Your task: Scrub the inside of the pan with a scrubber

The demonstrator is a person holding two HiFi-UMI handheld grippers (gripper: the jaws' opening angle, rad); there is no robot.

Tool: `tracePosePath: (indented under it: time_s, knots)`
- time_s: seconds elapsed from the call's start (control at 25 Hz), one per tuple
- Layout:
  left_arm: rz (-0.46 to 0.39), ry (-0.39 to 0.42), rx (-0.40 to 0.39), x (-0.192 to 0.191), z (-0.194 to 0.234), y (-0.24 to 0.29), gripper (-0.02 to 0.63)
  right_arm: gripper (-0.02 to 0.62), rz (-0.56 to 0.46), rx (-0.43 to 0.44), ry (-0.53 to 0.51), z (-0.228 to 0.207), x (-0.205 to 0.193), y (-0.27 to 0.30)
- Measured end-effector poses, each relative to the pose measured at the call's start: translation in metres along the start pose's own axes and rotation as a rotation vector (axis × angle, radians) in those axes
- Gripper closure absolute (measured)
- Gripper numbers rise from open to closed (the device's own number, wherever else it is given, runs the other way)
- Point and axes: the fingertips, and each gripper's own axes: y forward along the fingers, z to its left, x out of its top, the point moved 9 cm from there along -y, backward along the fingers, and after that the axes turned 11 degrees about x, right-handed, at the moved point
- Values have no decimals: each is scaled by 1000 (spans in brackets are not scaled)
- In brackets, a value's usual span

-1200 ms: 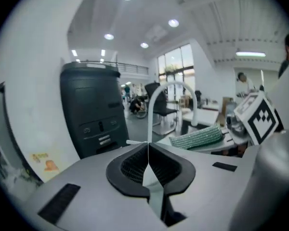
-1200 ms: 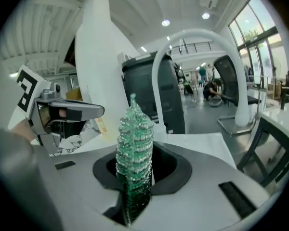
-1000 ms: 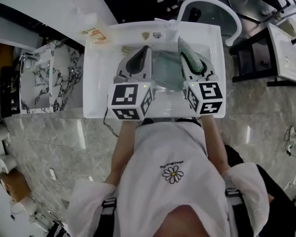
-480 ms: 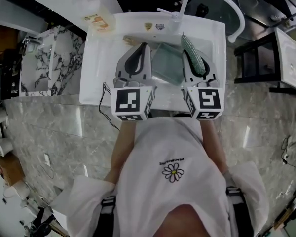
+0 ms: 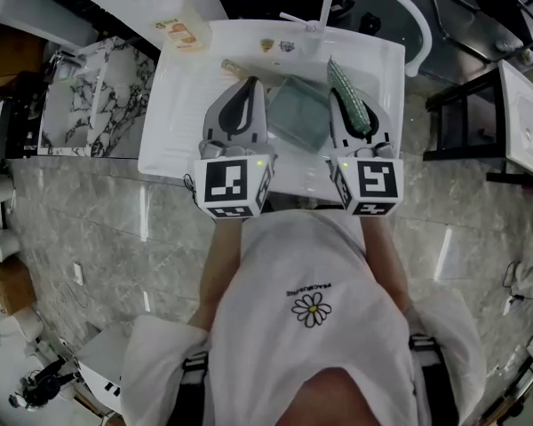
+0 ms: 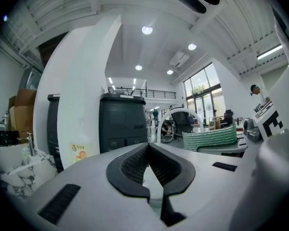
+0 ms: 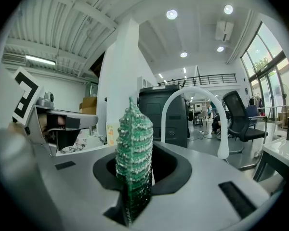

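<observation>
Fingers [image 7: 207,177] clamp the scrubber [image 7: 134,143] — its base hidden between them

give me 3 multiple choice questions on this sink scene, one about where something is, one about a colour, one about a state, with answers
1. Where is the pan?
A) in the white sink
B) on a stove
C) on a shelf

2. What colour is the scrubber?
A) red
B) green
C) yellow

3. How is the right claw?
A) open and empty
B) out of view
C) shut on the scrubber

Answers:
1 A, the head view shows it lying in the basin.
2 B, its mesh is green in the right gripper view.
3 C, the pads pinch the scrubber's lower end.
</observation>
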Motion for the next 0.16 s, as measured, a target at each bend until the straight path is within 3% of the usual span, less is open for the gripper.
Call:
tracePosePath:
  time_s: [0.16]
  knots:
    - [-8, -12, 35, 3, -7, -8, 589, 534, -9, 25, -3, -4, 0, -11]
